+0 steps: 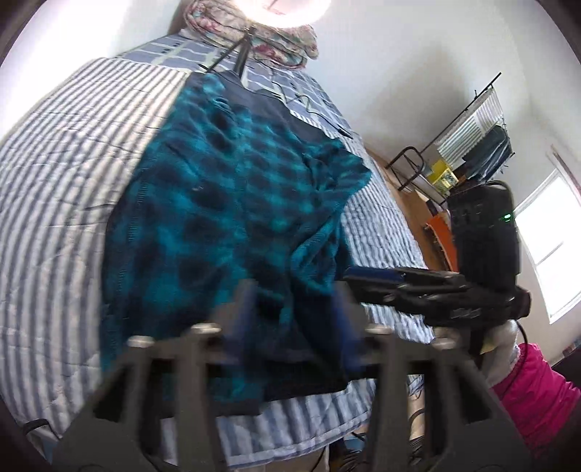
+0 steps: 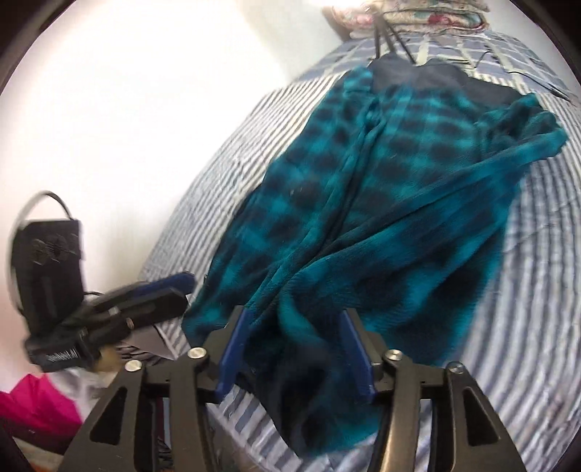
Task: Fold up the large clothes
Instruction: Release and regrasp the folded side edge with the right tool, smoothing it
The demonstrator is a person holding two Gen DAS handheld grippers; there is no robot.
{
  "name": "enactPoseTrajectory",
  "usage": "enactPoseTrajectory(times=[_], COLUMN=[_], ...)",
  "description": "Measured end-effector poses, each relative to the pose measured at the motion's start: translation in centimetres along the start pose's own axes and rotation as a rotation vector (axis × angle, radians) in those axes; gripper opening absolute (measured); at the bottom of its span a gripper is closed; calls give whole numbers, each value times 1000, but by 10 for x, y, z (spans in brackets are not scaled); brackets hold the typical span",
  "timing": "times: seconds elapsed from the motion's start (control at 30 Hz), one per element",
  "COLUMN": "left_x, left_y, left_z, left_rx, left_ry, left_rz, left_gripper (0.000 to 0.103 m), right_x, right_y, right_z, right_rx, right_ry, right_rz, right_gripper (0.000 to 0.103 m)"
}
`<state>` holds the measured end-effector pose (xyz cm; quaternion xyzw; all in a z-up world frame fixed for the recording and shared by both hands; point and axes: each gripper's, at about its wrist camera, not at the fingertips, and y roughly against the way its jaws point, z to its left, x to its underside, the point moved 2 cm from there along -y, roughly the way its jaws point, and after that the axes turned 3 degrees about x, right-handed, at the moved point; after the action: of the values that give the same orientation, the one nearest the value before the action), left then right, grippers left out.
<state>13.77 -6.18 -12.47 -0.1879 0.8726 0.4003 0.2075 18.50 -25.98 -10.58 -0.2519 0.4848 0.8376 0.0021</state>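
I list a teal-and-black plaid garment, spread lengthwise down the middle of the bed, its near hem at the foot edge, one sleeve bunched toward the right edge. My left gripper hangs over that hem with fingers released, cloth below them but not pinched; the view is blurred. My right gripper likewise stands parted over the hem, its blue pads clear of the fabric on either side. Each gripper shows in the other's view, just beside the garment's near corner. Item: a dark navy cloth under the garment's far end. Item: tripod legs and thin cables on the bed beyond that cloth. Item: floral pillows at the head edge. Surface: blue-and-white striped quilt. Room: white walls, a window at right, a metal rack with hanging fabric, a wooden floor strip. A pink sleeve sits behind my right gripper.
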Motion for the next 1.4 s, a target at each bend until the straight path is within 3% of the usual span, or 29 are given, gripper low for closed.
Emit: enactPoseTrajectory(times=[0.07, 0.17, 0.43, 0.73, 0.83, 0.9, 1.0, 1.07, 1.17, 1.2, 1.23, 1.33, 1.4], left_x=[-1, -4, -13, -8, -6, -4, -3, -2, 1, 3, 4, 10, 12], left_y=[-13, -31, -71, -87, -87, -87, -90, -89, -90, -91, -91, -92, -91], left_z=[-4, -7, -6, -2, -5, -6, -9, -14, -22, -24, -26, -31, -33], left_rx=[16, 29, -11, -24, -9, -16, 4, 7, 18, 25, 27, 39, 49], left_ry=[6, 29, 28, 1, -14, -33, -43, -70, -99, -103, -107, -116, -120], left_rz=[39, 77, 135, 158, 170, 178, 187, 182, 182, 185, 188, 195, 200], left_gripper=[55, 55, 56, 56, 39, 17, 7, 6, 5, 5, 5, 4, 4], right_x=[-2, -7, -37, -86, -99, -107, -118, -125, -138, -143, -149, -169, -184], right_y=[16, 36, 58, 46, 37, 31, 17, 7, 0, 0, -1, -2, -3], right_z=[-14, -49, -141, -214, -243, -258, -278, -289, -291, -289, -285, -268, -250], right_rx=[14, 66, 101, 128, 134, 148, 145, 107, 69, 74, 90, 153, 216], right_ry=[-15, -89, -330, -493, -571, -598, -644, -680, -676, -659, -635, -555, -483], right_rz=[-17, -69, -204, -276, -306, -320, -332, -343, -349, -345, -335, -302, -275], right_gripper=[60, 74, 77, 81, 81, 81, 81, 78, 61, 45, 33, 18, 15])
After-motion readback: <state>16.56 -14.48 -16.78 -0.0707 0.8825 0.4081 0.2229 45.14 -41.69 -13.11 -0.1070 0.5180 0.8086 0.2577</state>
